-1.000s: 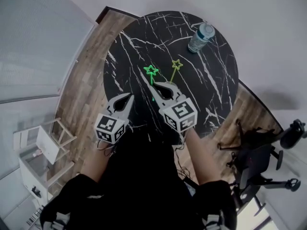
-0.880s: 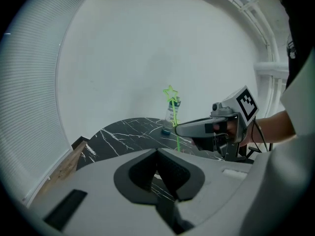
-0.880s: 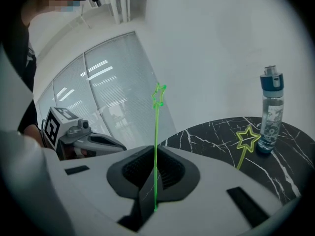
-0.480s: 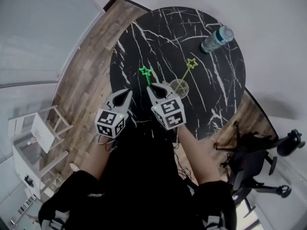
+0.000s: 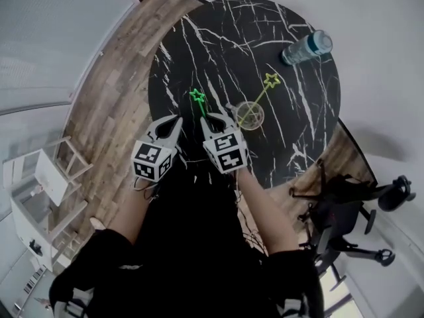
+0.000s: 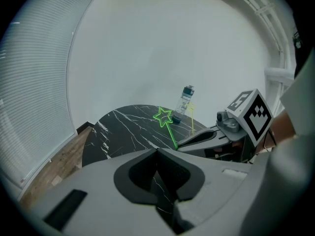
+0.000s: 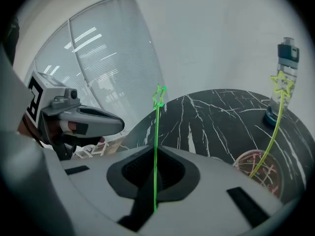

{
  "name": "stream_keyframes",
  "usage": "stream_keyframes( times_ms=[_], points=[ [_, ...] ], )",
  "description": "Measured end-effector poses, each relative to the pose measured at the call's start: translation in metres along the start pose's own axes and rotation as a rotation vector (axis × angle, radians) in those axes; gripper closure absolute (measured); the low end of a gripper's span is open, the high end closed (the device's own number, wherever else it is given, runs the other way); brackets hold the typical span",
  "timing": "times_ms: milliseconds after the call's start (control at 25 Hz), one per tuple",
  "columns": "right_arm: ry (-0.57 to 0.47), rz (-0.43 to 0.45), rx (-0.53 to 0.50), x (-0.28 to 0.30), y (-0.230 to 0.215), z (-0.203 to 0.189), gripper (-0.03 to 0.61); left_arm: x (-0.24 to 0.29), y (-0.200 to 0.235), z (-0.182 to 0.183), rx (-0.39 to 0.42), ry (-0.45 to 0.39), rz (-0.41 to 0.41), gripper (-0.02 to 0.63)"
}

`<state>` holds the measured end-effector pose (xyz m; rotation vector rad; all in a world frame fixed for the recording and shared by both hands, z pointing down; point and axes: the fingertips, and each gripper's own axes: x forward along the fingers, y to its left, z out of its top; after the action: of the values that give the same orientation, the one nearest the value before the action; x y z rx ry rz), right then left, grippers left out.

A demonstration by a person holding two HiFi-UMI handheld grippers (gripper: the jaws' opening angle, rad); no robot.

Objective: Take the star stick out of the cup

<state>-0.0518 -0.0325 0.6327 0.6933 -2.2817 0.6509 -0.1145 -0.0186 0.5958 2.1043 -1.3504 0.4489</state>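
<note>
Star stick [image 5: 197, 97] clamped in right tool [image 5: 213, 118], outside cup [image 5: 261, 119]

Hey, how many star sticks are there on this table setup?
2. The green star stick is pinched in the right gripper, outside the cup. The yellow star stick leans in that cup on the table. None appears hidden.

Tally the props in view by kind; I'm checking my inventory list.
Star sticks: 2, the green star stick and the yellow star stick
Cup: 1
Water bottle: 1
Total: 4
</note>
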Motion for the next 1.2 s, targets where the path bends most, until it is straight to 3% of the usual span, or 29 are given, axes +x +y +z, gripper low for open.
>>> stream_keyframes(
  times_ms=[680,1200],
  points=[
    [0.107,-0.102,0.147,0.034,-0.013,-0.057,0.568,0.016,0.024,-0.025,0.031,0.092,-0.079,0.614],
    [0.118,-0.181,0.204,0.040,-0.028,-0.071,0.568,0.020,0.029,-0.018,0.085,0.117,-0.132,0.614]
  ],
)
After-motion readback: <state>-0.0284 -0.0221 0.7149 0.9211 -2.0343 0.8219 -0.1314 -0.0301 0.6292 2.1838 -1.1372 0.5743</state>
